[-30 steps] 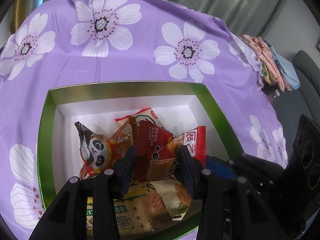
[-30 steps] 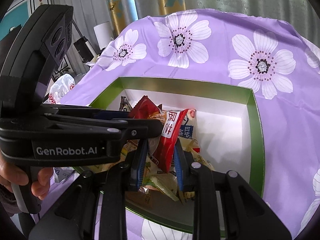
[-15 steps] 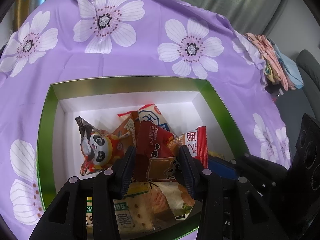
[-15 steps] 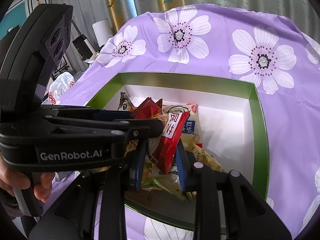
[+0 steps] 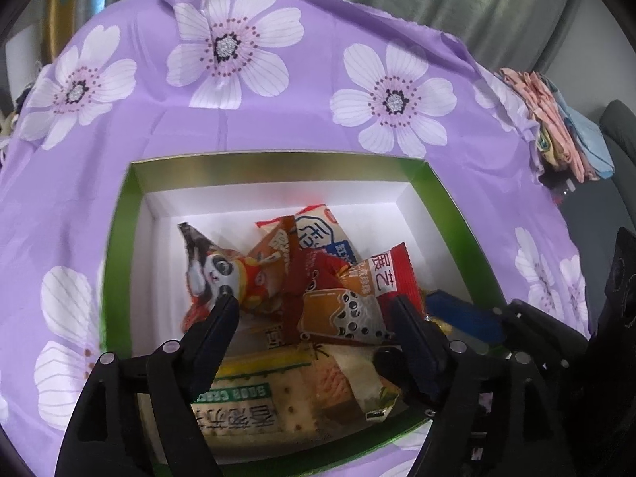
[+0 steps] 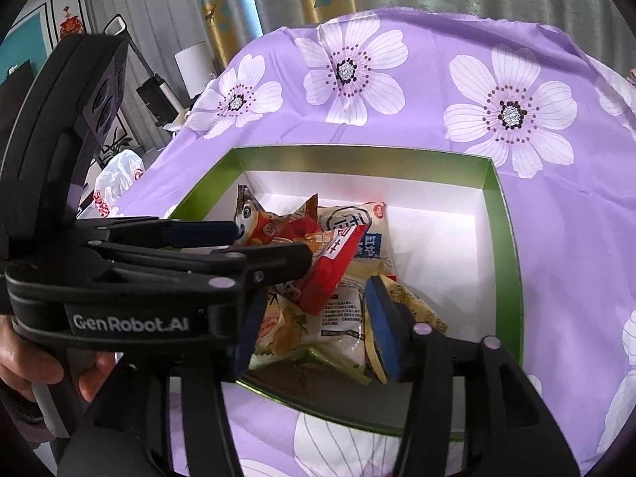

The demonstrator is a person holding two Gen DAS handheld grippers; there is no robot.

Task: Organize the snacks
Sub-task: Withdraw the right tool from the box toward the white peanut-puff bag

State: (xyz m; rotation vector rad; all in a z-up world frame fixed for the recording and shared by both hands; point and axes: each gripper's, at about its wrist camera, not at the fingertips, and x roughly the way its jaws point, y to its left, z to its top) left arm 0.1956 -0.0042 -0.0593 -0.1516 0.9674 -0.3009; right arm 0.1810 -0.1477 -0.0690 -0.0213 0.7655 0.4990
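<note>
The snack packs (image 5: 318,278) lie in a pile inside the green box (image 5: 119,238), on its near side. The left gripper (image 5: 314,310) is opening over a brown pack (image 5: 338,314), pads off it. The right gripper (image 6: 314,318) is opening too, a red pack (image 6: 334,266) loose between its jaws. The box sits on a purple flower cloth (image 5: 238,119).
</note>
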